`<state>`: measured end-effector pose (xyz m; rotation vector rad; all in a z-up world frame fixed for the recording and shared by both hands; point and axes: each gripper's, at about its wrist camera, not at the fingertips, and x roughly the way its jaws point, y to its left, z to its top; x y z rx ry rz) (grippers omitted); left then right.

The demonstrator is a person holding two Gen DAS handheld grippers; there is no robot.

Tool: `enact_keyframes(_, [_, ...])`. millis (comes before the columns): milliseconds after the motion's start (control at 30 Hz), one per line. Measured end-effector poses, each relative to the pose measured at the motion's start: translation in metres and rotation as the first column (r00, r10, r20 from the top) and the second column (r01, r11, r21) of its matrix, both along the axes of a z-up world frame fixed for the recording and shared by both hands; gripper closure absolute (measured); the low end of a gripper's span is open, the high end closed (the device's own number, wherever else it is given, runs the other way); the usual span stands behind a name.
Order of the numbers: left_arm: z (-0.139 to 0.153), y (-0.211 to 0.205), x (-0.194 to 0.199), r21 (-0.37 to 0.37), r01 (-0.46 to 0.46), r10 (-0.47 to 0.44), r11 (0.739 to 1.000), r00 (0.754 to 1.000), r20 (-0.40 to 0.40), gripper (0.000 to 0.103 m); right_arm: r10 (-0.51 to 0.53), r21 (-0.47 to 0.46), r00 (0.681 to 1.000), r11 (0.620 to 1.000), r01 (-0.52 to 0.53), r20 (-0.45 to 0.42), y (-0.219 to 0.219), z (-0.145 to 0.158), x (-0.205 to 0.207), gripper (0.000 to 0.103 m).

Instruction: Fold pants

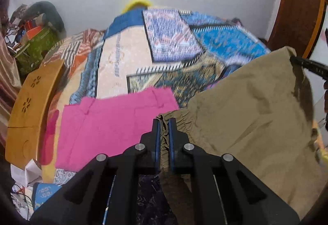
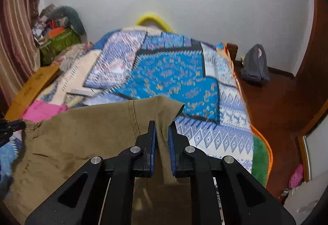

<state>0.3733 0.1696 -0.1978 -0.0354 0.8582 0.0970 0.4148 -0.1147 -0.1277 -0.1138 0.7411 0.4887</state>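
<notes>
The left gripper (image 1: 164,122) is clamped on the gathered waistband of the khaki pants (image 1: 252,114); the right gripper (image 2: 162,125) pinches another corner of them, so the cloth hangs stretched between the two above the bed's near edge. Beyond, a pink garment (image 1: 114,122) lies flat on the patterned bedspread (image 2: 174,73), near the bed's left edge.

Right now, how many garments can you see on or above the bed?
2: khaki pants held up between both grippers, and a pink garment lying flat on the bed's left side. Others may be hidden.
</notes>
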Motion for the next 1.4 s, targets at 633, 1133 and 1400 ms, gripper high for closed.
enact_keyframes(633, [0.128, -0.054, -0.139, 0.0, 0.088, -0.086, 0.996, 0.979, 0.187, 0.098, 0.03, 0.094, 0.989, 0.995, -0.044, 0.147, -0.065, 0.107, -0.16, 0.093])
enact_keyframes(1133, [0.101, -0.082, -0.231, 0.012, 0.153, -0.153, 0.988, 0.98, 0.125, 0.099, -0.006, 0.092, 0.998, 0.996, -0.001, 0.07, -0.099, 0.066, -0.23, 0.093])
enact_keyframes(1400, [0.066, -0.09, -0.256, -0.062, 0.172, -0.169, 0.983, 0.984, 0.055, 0.102, -0.025, 0.071, 1.0, 0.997, 0.024, 0.002, -0.109, 0.028, -0.247, 0.093])
